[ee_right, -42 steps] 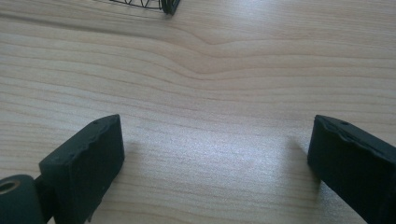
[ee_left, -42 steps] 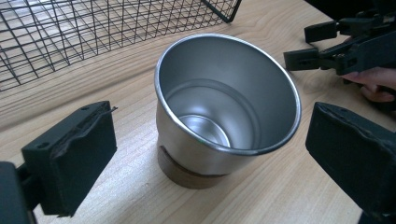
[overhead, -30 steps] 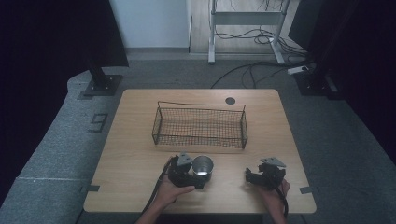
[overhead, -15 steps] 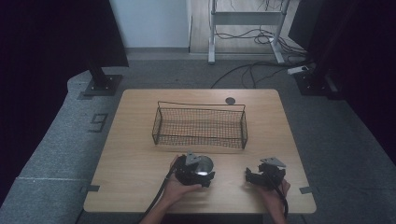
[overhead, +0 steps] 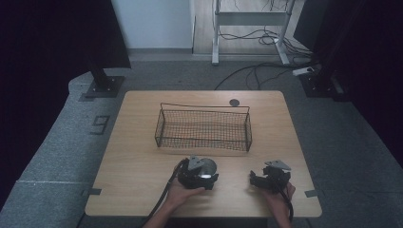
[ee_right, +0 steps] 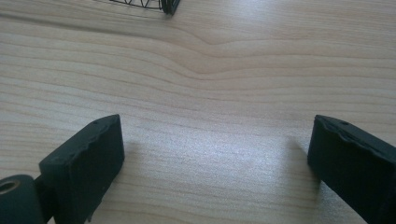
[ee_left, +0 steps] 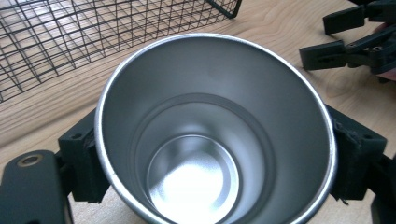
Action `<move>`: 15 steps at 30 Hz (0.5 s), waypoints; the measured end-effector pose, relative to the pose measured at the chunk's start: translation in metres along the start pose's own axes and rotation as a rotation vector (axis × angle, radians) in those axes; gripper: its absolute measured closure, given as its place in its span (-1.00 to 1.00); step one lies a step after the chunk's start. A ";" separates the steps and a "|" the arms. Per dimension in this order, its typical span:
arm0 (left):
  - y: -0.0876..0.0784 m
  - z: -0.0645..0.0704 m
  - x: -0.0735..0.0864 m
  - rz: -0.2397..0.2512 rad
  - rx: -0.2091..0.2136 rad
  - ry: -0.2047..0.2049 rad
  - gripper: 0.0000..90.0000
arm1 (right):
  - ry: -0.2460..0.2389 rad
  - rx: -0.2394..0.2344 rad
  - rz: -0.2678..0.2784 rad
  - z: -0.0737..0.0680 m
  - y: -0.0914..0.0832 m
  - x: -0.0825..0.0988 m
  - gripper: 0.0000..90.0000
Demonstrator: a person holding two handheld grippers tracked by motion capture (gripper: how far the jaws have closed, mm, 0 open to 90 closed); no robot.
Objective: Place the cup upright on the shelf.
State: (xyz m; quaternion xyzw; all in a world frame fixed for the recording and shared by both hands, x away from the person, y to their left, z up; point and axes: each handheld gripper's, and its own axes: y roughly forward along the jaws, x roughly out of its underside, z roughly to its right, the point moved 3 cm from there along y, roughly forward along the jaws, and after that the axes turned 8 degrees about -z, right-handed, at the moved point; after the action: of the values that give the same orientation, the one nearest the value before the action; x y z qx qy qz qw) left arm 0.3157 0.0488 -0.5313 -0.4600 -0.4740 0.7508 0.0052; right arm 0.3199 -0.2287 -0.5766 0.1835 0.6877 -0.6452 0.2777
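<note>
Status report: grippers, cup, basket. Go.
Left gripper shut on metal cup, cup empty. Right gripper open, holding nothing. Wire basket ahead, path clear.

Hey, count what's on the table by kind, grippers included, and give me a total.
Metal cup: 1
Wire basket: 1
Grippers: 2, the left gripper shut on the cup, the right gripper open
Dark round disc near the far edge: 1
Total: 5

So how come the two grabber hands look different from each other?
The left gripper is shut on a shiny metal cup, one jaw on each side of it, while the right gripper holds nothing. The right gripper's jaws stand wide apart over the bare wooden table. The left gripper sits nearer the wire basket than the right one. Both are black and hand-held.
</note>
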 end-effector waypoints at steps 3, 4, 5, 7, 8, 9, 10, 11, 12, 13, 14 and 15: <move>-0.003 0.000 -0.001 0.005 0.009 -0.003 -0.69 | 0.000 0.000 0.000 0.000 0.000 0.000 -0.92; -0.004 -0.001 -0.001 0.006 0.013 -0.007 -0.69 | 0.000 0.000 0.000 0.000 0.000 0.000 -0.92; -0.005 -0.001 -0.001 0.007 0.013 -0.009 -0.69 | 0.000 0.000 0.000 0.000 0.000 0.000 -0.92; -0.008 -0.002 -0.001 0.008 0.015 -0.011 -0.69 | 0.000 0.000 0.000 0.000 0.000 0.000 -0.92; -0.009 -0.004 -0.002 0.008 0.017 -0.011 -0.69 | 0.000 0.000 0.000 0.000 0.000 0.000 -0.92; -0.011 -0.005 -0.003 0.014 0.018 -0.014 -0.69 | 0.000 0.000 0.000 0.000 0.000 0.000 -0.92; -0.014 -0.008 -0.004 0.020 0.017 -0.020 -0.69 | 0.000 0.000 0.000 0.000 0.000 0.000 -0.92; -0.017 -0.011 -0.006 0.024 0.017 -0.025 -0.69 | 0.000 0.000 0.000 0.000 0.000 0.000 -0.92; -0.019 -0.013 -0.008 0.030 0.015 -0.029 -0.69 | 0.000 0.000 0.000 0.000 0.000 0.000 -0.92; -0.022 -0.015 -0.009 0.035 0.012 -0.032 -0.69 | 0.000 0.000 0.000 0.000 0.000 0.000 -0.92; -0.024 -0.016 -0.010 0.039 0.011 -0.031 -0.69 | 0.000 0.000 0.000 0.000 0.000 0.000 -0.92; -0.027 -0.017 -0.011 0.044 0.010 -0.031 -0.69 | 0.000 0.000 0.000 0.000 0.000 0.000 -0.92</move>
State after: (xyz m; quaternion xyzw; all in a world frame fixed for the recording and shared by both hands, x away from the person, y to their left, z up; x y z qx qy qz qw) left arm 0.3223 0.0702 -0.5066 -0.4586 -0.4599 0.7602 -0.0164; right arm 0.3199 -0.2288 -0.5766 0.1832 0.6878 -0.6451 0.2777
